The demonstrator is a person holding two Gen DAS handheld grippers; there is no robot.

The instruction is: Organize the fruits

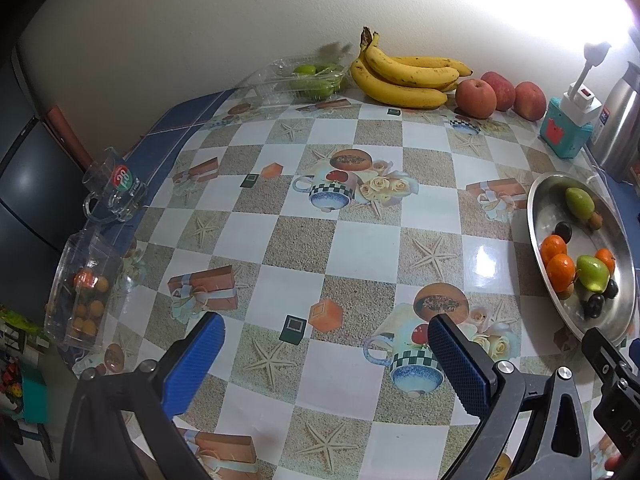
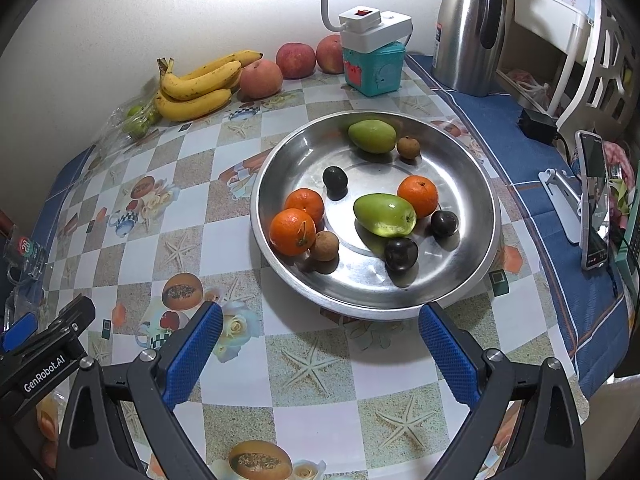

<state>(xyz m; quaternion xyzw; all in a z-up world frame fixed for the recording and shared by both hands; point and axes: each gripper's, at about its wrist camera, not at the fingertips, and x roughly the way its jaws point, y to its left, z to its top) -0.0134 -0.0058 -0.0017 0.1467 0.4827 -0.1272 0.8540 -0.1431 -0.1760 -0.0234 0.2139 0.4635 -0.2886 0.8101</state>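
A steel dish (image 2: 472,184) (image 1: 538,216) holds oranges (image 2: 292,232), two green mangoes (image 2: 385,215), dark plums (image 2: 401,254) and small brown longans (image 2: 325,245). Against the far wall lie bananas (image 1: 404,76) (image 2: 196,88) and three red apples (image 1: 476,98) (image 2: 261,79). A clear box of green fruit (image 1: 312,78) sits left of the bananas. My left gripper (image 1: 326,342) is open above bare tablecloth, left of the dish. My right gripper (image 2: 320,332) is open just short of the dish's near rim, with nothing between its fingers.
A clear box of small orange fruit (image 1: 82,300) and a glass mug (image 1: 114,192) stand at the table's left edge. A teal box with a white power strip (image 2: 374,62), a steel flask (image 2: 466,28) and a phone on a stand (image 2: 596,204) are at the right.
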